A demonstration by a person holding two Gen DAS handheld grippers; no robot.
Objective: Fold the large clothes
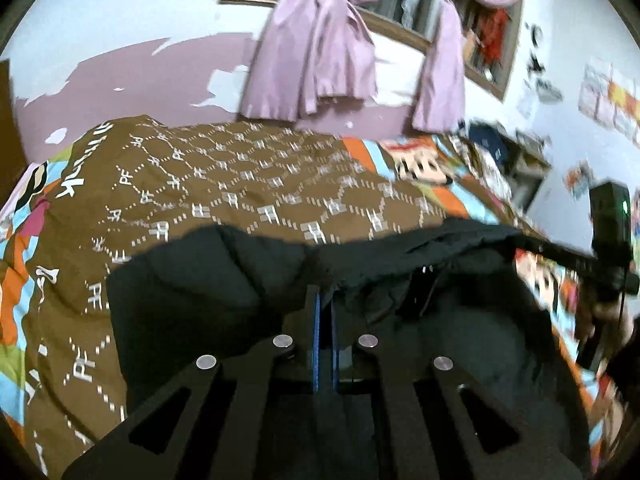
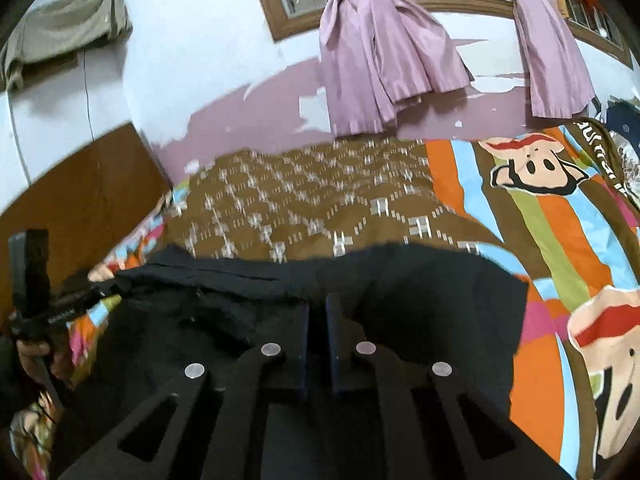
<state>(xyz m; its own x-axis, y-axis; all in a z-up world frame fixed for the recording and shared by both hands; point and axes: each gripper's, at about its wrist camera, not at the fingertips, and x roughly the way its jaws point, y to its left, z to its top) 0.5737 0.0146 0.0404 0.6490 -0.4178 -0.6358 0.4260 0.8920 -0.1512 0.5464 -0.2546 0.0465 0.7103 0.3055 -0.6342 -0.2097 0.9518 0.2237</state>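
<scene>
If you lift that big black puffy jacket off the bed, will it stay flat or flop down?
Probably flop: the big black puffy jacket already sags and bunches between the left tool and right tool, both shut on its edge. Its puffed, quilted bulges suggest it is light for its size. It may slide on the brown patterned quilt.

Your work surface was a bed (image 2: 552, 216) covered by a bright sheet striped in orange, blue, green and brown, printed with cartoon monkey faces. Over the middle of it lay a brown quilt (image 1: 248, 184) patterned with pale dotted hexagons and letters. On the near part of the quilt and sheet lay a black garment (image 2: 420, 292), rumpled, its far edge running across the bed and one end reaching onto the stripes
</scene>
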